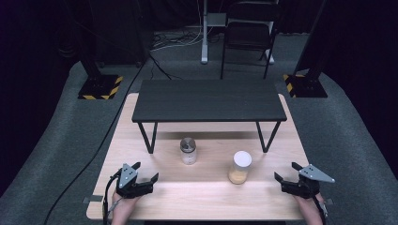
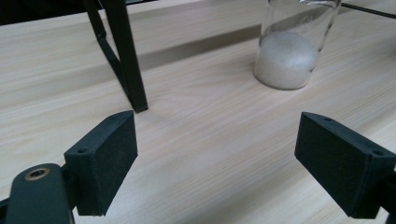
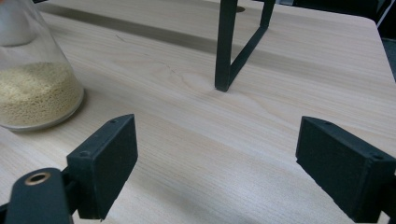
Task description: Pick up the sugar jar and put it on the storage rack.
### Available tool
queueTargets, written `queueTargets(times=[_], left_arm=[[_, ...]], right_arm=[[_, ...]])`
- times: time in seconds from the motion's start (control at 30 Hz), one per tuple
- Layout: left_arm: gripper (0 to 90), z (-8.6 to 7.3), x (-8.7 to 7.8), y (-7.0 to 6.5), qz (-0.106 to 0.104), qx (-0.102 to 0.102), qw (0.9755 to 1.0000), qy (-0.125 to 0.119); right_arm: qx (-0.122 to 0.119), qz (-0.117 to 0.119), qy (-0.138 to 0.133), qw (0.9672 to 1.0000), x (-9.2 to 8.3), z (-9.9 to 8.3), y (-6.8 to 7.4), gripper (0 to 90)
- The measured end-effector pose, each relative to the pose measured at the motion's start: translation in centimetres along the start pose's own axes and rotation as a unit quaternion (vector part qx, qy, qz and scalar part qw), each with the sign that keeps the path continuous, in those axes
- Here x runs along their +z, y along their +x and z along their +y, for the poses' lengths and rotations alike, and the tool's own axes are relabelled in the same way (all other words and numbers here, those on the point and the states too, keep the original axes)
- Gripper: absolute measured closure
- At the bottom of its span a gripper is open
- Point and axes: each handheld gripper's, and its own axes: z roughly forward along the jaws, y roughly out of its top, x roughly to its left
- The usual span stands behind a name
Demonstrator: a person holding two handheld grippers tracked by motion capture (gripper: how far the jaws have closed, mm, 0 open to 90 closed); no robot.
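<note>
High view: on the pale wooden table (image 1: pixel 141 197), the left claw (image 1: pixel 143 174) and right claw (image 1: pixel 287 172) rest wide and empty at the near corners. Between them stand a clear glass jar of white grains with a metal lid (image 1: pixel 188 150) and a white-lidded jar of yellow grains (image 1: pixel 240 167), before a black raised shelf (image 1: pixel 209 99).

Left gripper view: the white-grain jar (image 2: pixel 292 51) stands well ahead of the spread jaws.

Right gripper view: the yellow-grain jar (image 3: pixel 32 79) stands just left of the spread jaws.
</note>
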Motion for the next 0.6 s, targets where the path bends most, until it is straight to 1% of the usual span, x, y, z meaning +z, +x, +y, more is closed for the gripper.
queueTargets(times=[0.03, 0.07, 0.1, 0.13, 0.17, 0.27, 0.3, 0.33, 0.4, 0.43, 0.5, 0.57, 0.6], left_arm=[[12.7, 0.5, 0.1, -0.1, -0.008, 0.002, 1.0, -0.001], [12.7, 0.5, 0.1, -0.1, -0.008, 0.002, 1.0, -0.001], [12.7, 1.0, 0.4, -0.2, -0.016, 0.006, 0.9998, -0.007], [12.7, 1.0, 0.4, -0.2, -0.016, 0.006, 0.9998, -0.007], [12.7, 1.6, 0.7, -0.4, -0.021, 0.012, 0.9997, -0.008], [12.6, 2.5, 1.3, -0.7, -0.032, 0.021, 0.9992, -0.01], [12.6, 2.5, 1.3, -0.7, -0.032, 0.021, 0.9992, -0.01], [12.6, 2.8, 1.5, -0.7, -0.037, 0.022, 0.999, -0.01], [12.4, 3.5, 2.1, -0.8, -0.046, 0.019, 0.9986, -0.016], [12.4, 3.5, 2.1, -0.8, -0.046, 0.019, 0.9986, -0.016], [12.4, 4.4, 2.8, -1.2, -0.052, 0.026, 0.9982, -0.015], [12.3, 4.7, 3.1, -1.4, -0.053, 0.029, 0.9981, -0.015], [12.3, 5.3, 3.7, -1.6, -0.055, 0.033, 0.9979, -0.011]], right_arm=[[0.003, 0.0, 0.0, 1.0, 0.0, 0.0, -0.1, 11.6], [0.003, 0.0, -0.001, 1.0, 0.0, -0.1, -0.1, 11.6], [0.004, 0.0, -0.001, 1.0, 0.0, -0.1, -0.1, 11.6], [0.004, 0.0, -0.001, 1.0, 0.0, -0.1, -0.1, 11.6], [0.007, -0.001, -0.001, 1.0, -0.1, -0.1, -0.1, 11.5], [0.006, -0.002, -0.002, 1.0, -0.2, -0.1, -0.1, 11.6], [0.007, -0.002, -0.002, 1.0, -0.2, -0.1, -0.1, 11.5], [0.007, -0.002, -0.002, 1.0, -0.2, -0.1, -0.1, 11.5], [0.007, -0.002, -0.002, 1.0, -0.2, -0.1, -0.1, 11.6], [0.007, -0.002, -0.002, 1.0, -0.2, -0.1, -0.1, 11.6], [0.007, -0.001, -0.002, 1.0, -0.1, -0.1, 0.0, 11.5], [0.006, 0.0, -0.001, 1.0, -0.1, -0.1, 0.0, 11.5], [0.006, 0.0, -0.001, 1.0, -0.1, -0.1, 0.0, 11.5]])
